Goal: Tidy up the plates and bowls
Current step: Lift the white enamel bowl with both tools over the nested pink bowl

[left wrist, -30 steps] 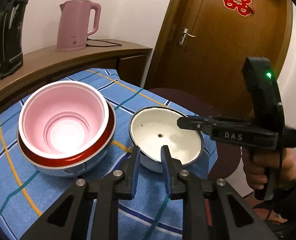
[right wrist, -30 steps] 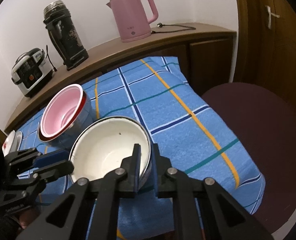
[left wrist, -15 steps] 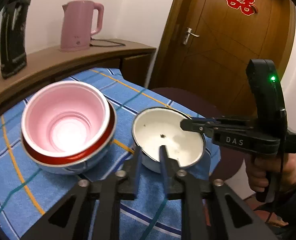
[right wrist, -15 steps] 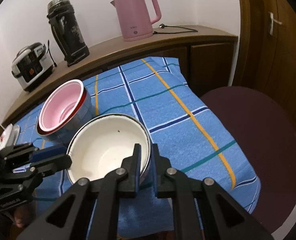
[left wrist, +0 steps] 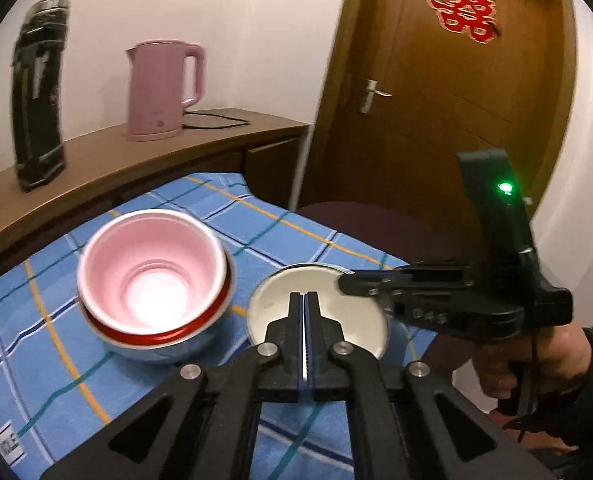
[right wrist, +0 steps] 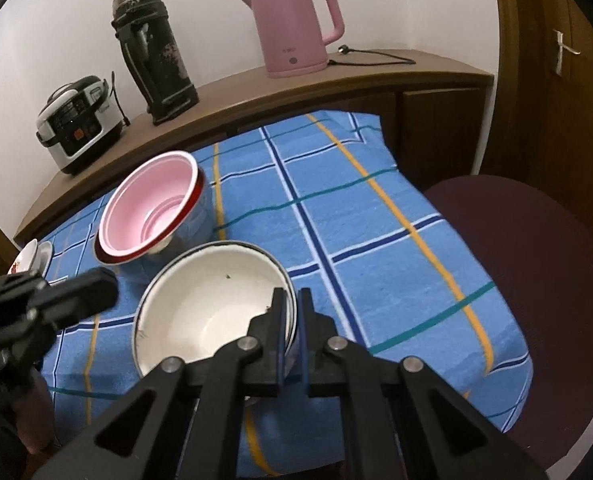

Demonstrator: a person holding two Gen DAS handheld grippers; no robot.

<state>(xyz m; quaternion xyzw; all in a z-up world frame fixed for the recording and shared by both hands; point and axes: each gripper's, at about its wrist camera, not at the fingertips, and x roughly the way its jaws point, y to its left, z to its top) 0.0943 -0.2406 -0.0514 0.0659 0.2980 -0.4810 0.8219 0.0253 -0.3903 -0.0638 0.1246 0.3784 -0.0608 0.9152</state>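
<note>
A white enamel bowl (right wrist: 208,312) with a dark rim is off the blue checked cloth (right wrist: 376,240); it also shows in the left wrist view (left wrist: 356,320). My right gripper (right wrist: 290,304) is shut on its near rim and holds it. A pink bowl (left wrist: 148,272) sits nested in a red-rimmed steel bowl (left wrist: 156,340) on the cloth, left of the white bowl; the pair also shows in the right wrist view (right wrist: 152,208). My left gripper (left wrist: 304,308) is shut and empty, raised in front of the white bowl.
A pink kettle (right wrist: 296,24), a black flask (right wrist: 156,52) and a rice cooker (right wrist: 76,116) stand on the wooden counter behind. Small plates (right wrist: 32,256) lie at the cloth's far left. A dark round chair seat (right wrist: 536,264) is right of the table. A brown door (left wrist: 456,100) stands behind.
My left gripper has shut and lifted back from the white bowl's rim. My right gripper has kept its grip and raised the white bowl a little.
</note>
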